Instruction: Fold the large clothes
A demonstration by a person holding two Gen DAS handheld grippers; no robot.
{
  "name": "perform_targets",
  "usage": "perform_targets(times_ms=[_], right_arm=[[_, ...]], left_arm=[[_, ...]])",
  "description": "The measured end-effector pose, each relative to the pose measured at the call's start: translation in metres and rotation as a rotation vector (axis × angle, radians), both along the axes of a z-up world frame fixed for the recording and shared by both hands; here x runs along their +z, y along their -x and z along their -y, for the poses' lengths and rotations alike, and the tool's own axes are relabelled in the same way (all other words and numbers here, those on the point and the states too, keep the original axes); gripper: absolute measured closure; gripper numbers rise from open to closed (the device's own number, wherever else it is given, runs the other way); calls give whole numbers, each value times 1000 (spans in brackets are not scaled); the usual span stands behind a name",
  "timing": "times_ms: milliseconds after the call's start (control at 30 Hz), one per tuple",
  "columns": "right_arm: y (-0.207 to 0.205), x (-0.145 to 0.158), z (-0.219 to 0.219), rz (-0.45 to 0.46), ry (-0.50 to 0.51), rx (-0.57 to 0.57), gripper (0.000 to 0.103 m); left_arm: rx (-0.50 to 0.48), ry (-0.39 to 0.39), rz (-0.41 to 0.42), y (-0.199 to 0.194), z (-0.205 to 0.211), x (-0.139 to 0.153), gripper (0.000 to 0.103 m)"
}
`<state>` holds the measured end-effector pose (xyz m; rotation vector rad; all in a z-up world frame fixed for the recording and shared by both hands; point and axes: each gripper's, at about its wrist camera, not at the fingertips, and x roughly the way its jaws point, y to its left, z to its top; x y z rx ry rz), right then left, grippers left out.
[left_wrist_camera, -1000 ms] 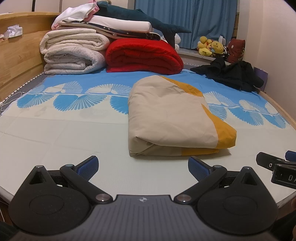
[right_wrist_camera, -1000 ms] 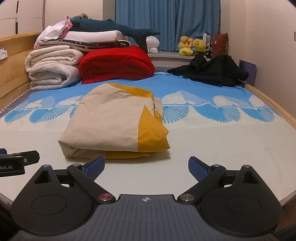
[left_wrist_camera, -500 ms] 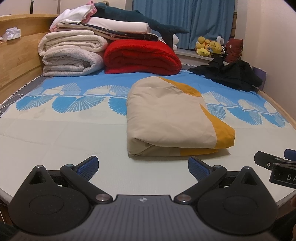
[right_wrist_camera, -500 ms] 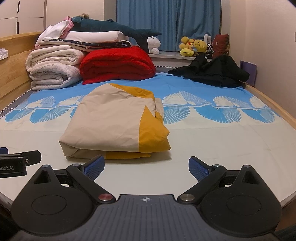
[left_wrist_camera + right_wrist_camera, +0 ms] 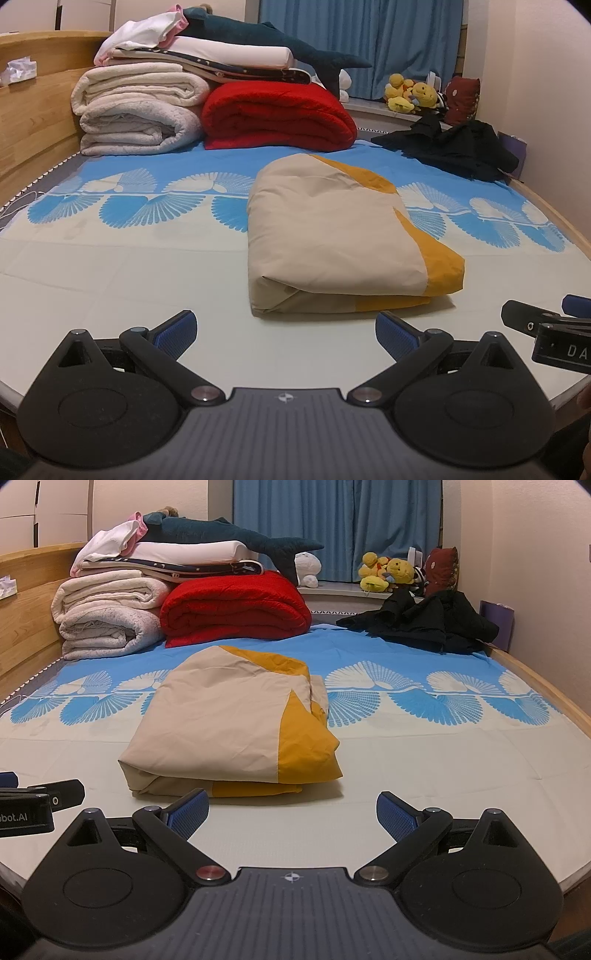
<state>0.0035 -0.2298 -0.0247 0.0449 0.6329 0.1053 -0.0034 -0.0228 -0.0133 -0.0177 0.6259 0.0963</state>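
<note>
On the bed [image 5: 110, 266] the garment [image 5: 332, 240] lies mid-mattress already folded into a thick beige-and-orange bundle, so the folding looks finished, with the left gripper [image 5: 284, 326] and right gripper [image 5: 291, 808] near its front edge, fingers wide apart and empty.

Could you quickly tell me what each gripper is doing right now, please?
Left gripper: open, holding nothing, short of the folded cloth.
Right gripper: open, holding nothing.

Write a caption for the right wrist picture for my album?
Open right hand-held gripper faces a folded beige-and-yellow cloth on the bed.
</note>
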Motion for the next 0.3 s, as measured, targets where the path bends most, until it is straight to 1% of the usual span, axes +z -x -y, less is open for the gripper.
perform_targets(times_ms=[300], right_arm=[[0,0,-1,-1,0,-1,6]], left_arm=[[-10,0,2,-1,0,0,0]])
